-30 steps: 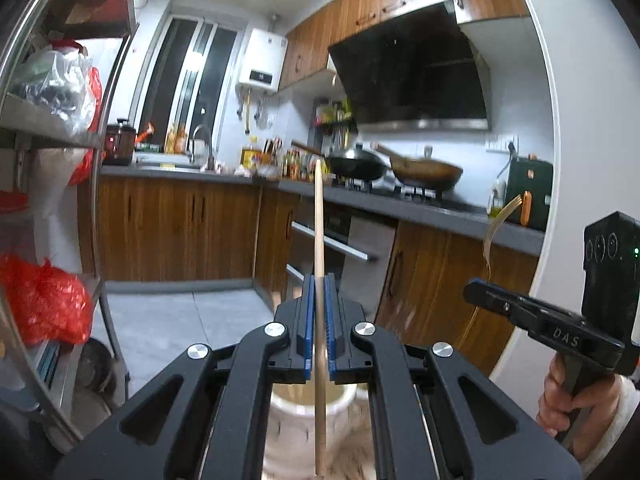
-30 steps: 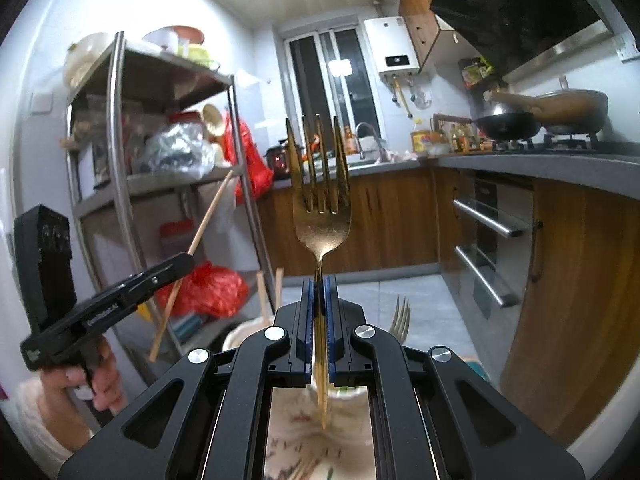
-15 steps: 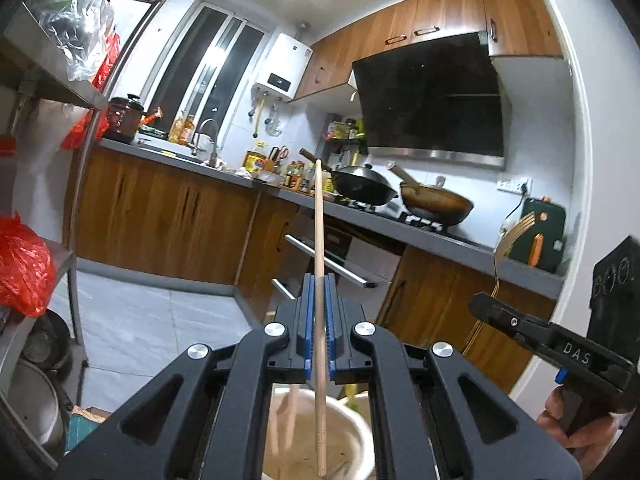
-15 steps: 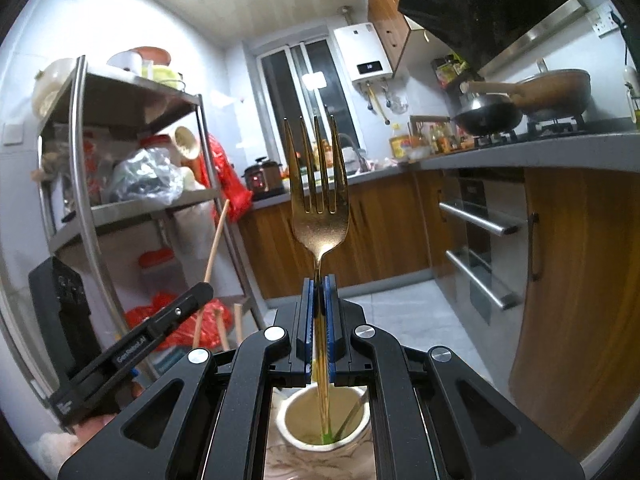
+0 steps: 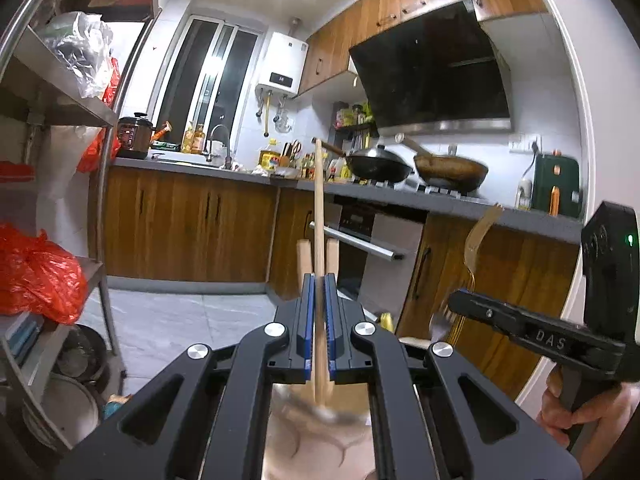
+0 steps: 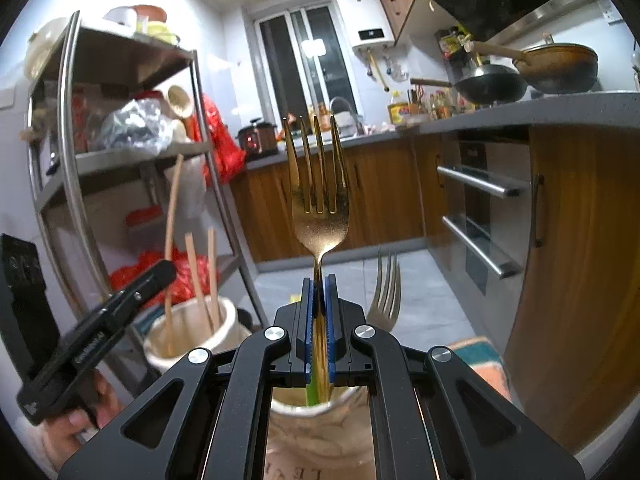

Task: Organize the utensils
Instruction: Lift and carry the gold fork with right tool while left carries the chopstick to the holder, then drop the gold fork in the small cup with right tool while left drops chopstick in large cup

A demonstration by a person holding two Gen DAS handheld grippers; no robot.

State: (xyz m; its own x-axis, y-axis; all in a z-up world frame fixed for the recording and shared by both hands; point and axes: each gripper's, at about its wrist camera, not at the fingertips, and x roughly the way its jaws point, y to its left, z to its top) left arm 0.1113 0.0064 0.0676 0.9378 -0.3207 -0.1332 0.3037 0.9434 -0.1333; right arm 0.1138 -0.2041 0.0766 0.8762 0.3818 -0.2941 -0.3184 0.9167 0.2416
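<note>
On the far left, a metal shelf (image 6: 132,160) is standing with bags on it. In the right wrist view, the left tool (image 6: 160,276) is reaching in from the left side, and a hand (image 6: 76,420) is holding it from below. It is pinching a wooden chopstick (image 5: 319,216) tight between its blue pads, so it is fully closed on the stick. The chopstick is standing almost straight up, and its bottom end is dipping into a pale jar (image 6: 188,332). Two more wooden sticks (image 6: 202,276) are already standing in that jar.

In the middle, the right tool (image 6: 319,292) is squeezing a gold fork (image 6: 319,208) by its thin neck. The tool is closed tight on it. The fork is pointing its prongs up, and its handle is going down into a second pale jar (image 6: 320,432) just below the tool. Something green is sitting in that jar too.

Just to the right, a silver fork (image 6: 386,292) is sticking up behind the tool. Farther right, brown cupboards (image 6: 580,280) are lining the kitchen wall.
</note>
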